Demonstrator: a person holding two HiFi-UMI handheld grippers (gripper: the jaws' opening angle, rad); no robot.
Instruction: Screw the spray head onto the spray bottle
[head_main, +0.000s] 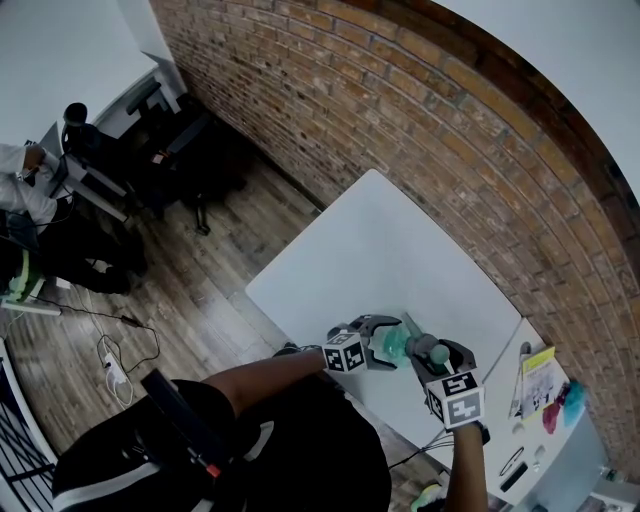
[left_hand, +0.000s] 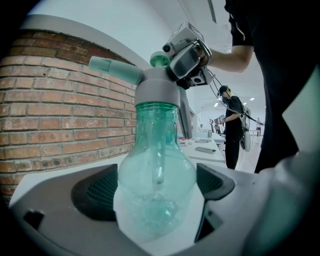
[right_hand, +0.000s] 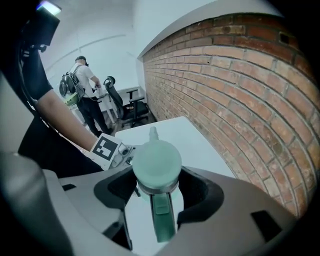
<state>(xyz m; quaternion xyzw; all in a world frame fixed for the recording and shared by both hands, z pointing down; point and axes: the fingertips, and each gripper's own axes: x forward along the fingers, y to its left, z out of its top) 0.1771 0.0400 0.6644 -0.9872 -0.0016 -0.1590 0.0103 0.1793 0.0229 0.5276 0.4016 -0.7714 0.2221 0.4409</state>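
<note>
Left tongs (left_hand: 156, 191) were closed on the belly of the spray bottle (left_hand: 156, 165), holding it upright at the near edge of the white table (head_main: 400, 250). No view showed whether its base touched the table.

Right tongs (right_hand: 159, 189) sat over the top, closed on the spray head (right_hand: 156, 159). The head was seated on the bottle neck, trigger side facing the right gripper view. Thread engagement wasn't readable.

Likely risks:
- The bottle looked like thin clear plastic. Torque from the right could spin it in the left pads, and squeezing harder could dent it.
- The right tongs seemed to grip the head's body rather than the grey collar, so a twist might turn the nozzle without tightening the thread.
- An off-axis twist could cross-thread the collar.
- If either grip slipped at the edge, the bottle could drop off the table.
</note>
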